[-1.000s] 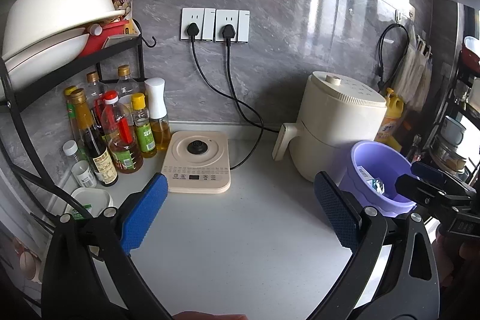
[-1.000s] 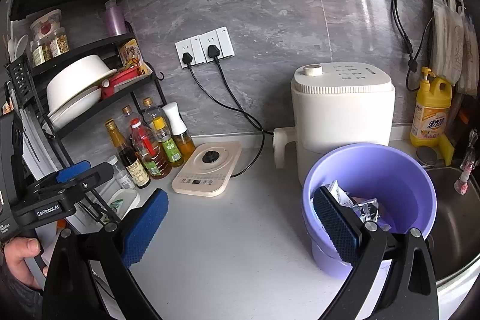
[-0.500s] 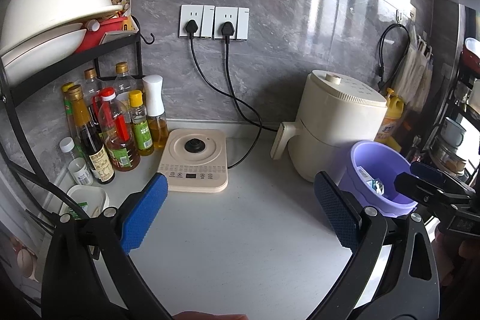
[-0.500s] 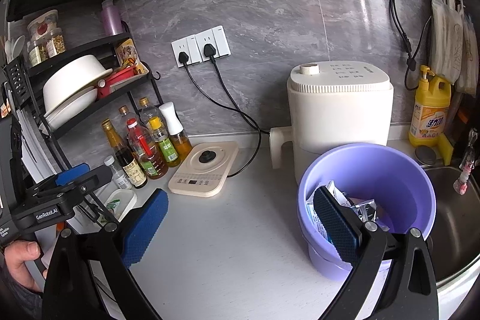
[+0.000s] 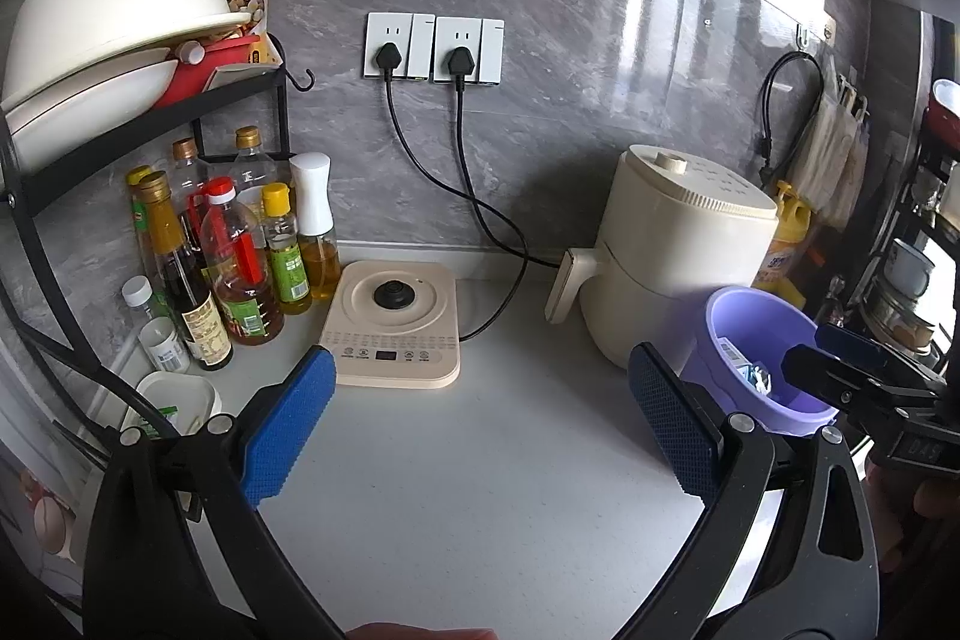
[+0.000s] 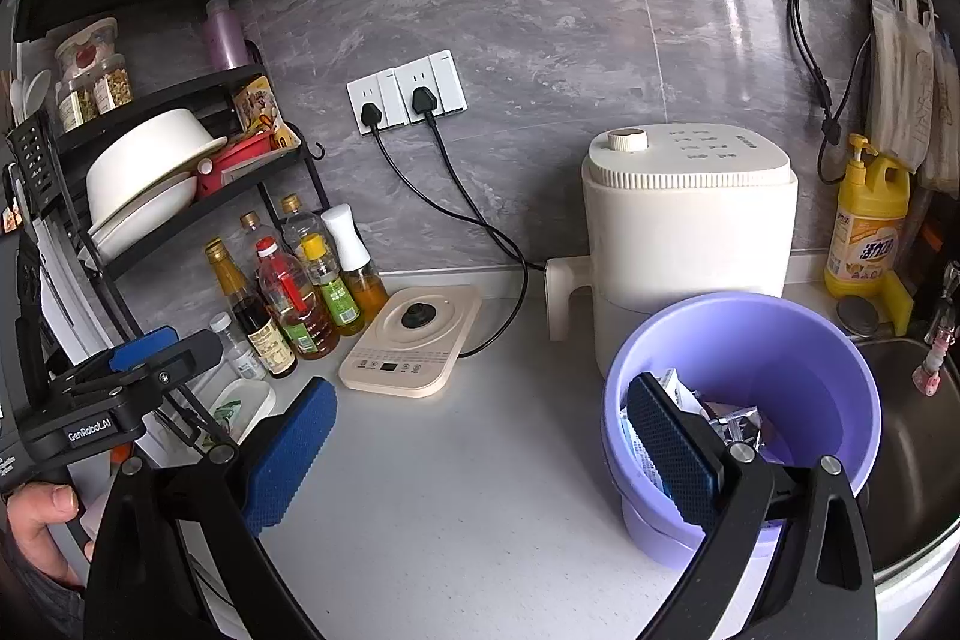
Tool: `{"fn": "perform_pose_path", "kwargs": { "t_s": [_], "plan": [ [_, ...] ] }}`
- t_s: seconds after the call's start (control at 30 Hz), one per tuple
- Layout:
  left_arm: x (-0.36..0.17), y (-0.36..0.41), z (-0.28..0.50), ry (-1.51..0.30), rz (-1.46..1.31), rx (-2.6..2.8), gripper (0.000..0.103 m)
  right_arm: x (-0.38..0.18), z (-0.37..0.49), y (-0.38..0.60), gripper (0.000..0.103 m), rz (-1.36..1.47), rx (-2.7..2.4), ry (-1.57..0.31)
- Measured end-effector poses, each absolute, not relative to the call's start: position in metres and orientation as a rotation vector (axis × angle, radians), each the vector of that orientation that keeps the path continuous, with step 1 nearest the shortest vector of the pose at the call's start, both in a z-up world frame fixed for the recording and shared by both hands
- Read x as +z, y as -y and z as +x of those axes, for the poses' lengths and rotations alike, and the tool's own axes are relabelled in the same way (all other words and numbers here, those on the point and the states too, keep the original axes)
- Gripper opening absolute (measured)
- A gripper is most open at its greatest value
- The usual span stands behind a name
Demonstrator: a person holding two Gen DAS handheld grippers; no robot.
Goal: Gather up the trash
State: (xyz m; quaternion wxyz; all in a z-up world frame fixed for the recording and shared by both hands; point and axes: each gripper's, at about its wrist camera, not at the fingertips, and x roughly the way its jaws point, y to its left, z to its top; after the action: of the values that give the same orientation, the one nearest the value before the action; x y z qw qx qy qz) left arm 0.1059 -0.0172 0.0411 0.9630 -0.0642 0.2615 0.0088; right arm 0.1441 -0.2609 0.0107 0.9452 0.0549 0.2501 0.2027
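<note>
A purple bucket (image 6: 780, 358) stands on the white counter, right of centre, in front of a cream appliance. Crumpled wrappers (image 6: 729, 421) lie inside it. My right gripper (image 6: 480, 451) is open and holds nothing; its right finger (image 6: 672, 445) overlaps the bucket's left rim in the picture. In the left wrist view the bucket (image 5: 762, 334) sits far right. My left gripper (image 5: 480, 421) hangs open over bare counter with nothing between its blue pads. Each gripper shows at the edge of the other's view.
A cream hotplate (image 5: 393, 334) sits near the back wall with cords running to the sockets. Sauce bottles (image 5: 240, 268) crowd under a black dish rack (image 5: 138, 112) at left. A cream cooker (image 6: 684, 220), yellow detergent bottle (image 6: 864, 220) and a sink (image 6: 912, 430) lie right.
Both views have drifted slightly; the bucket sits a little further left in the right wrist view. Both grippers remain open and empty.
</note>
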Motion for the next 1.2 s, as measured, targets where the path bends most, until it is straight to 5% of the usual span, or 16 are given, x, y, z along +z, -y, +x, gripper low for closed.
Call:
{"fn": "perform_pose_path", "kwargs": {
  "t_s": [1.2],
  "plan": [
    [0.04, 0.021, 0.094, -0.505, -0.113, 0.03, 0.097, 0.008, 0.14, 0.264, 0.095, 0.119, 0.412, -0.516]
  ]
}}
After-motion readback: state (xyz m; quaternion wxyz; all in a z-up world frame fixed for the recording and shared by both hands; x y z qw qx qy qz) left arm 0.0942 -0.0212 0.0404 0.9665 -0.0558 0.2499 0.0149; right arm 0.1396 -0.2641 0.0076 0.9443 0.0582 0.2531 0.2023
